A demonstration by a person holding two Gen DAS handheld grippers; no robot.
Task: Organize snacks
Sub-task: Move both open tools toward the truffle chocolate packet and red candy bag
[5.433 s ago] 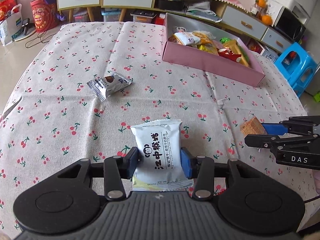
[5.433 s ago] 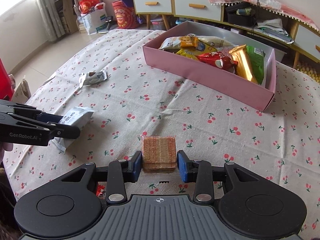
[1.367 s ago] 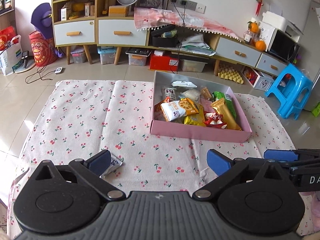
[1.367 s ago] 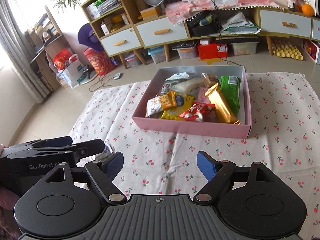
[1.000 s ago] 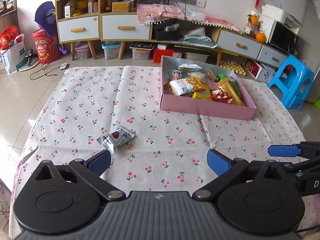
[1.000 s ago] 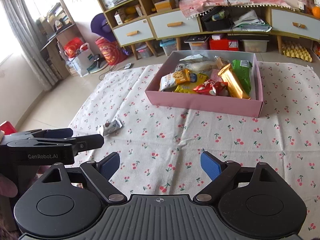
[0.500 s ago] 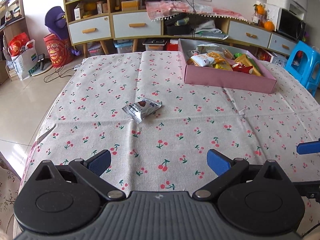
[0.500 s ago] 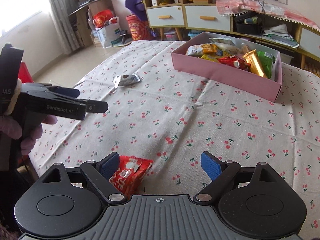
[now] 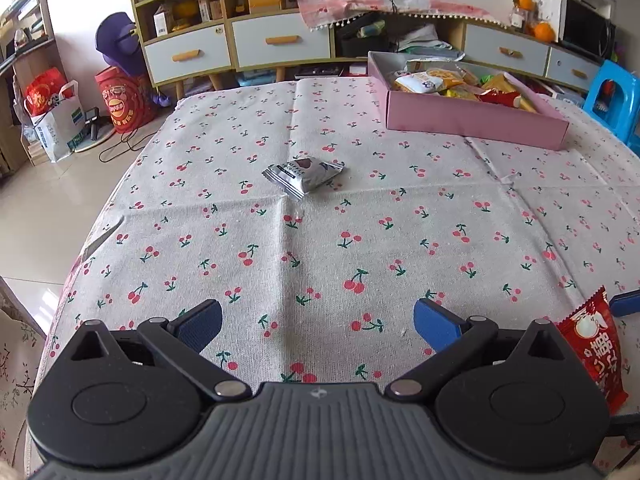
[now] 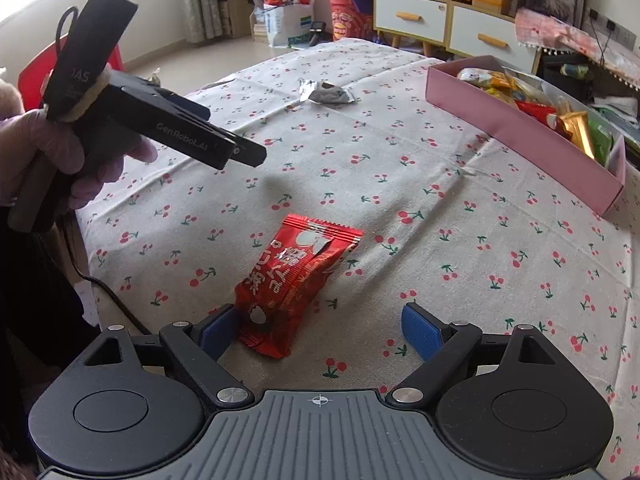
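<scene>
A pink box (image 9: 472, 118) holding several snack packets stands at the far right of the cherry-print table; it also shows in the right wrist view (image 10: 520, 132). A silver snack packet (image 9: 303, 174) lies mid-table, apart from my open, empty left gripper (image 9: 318, 322). The packet also shows far off in the right wrist view (image 10: 328, 93). A red snack packet (image 10: 294, 280) lies flat on the cloth just ahead of my open right gripper (image 10: 320, 330), its near end by the left fingertip (image 10: 216, 330). The red packet shows at the right edge of the left wrist view (image 9: 596, 350). The left gripper (image 10: 236, 148) hovers above the table.
The table's left edge (image 9: 100, 232) drops to a tiled floor. A red chair (image 10: 36, 72) stands by the near left corner. Cabinets (image 9: 280, 40), bags (image 9: 56, 120) and a blue stool (image 9: 612, 100) stand beyond the table.
Both grippers have dropped lower and nearer the cloth. The right gripper has swung left, so the red packet now lies between its open fingers. The silver packet looks closer to the left gripper.
</scene>
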